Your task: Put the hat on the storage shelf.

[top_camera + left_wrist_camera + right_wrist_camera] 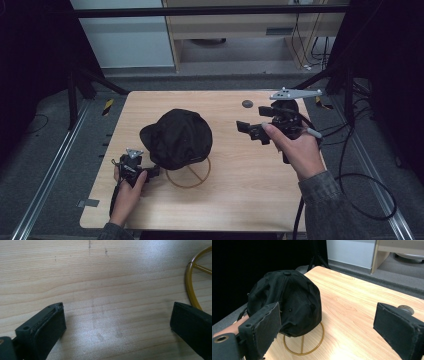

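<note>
My right gripper (248, 131), jaws released, sits at three o'clock of the cap (177, 137); left gripper (151, 172), also released, is nearer at seven.

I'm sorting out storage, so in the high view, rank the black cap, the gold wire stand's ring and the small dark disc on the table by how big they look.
1. Black cap, clearly largest.
2. Gold ring of the wire stand, partly hidden under the cap, so its full size is unsure.
3. Small dark disc, smallest, though it lies farther from the camera.
</note>
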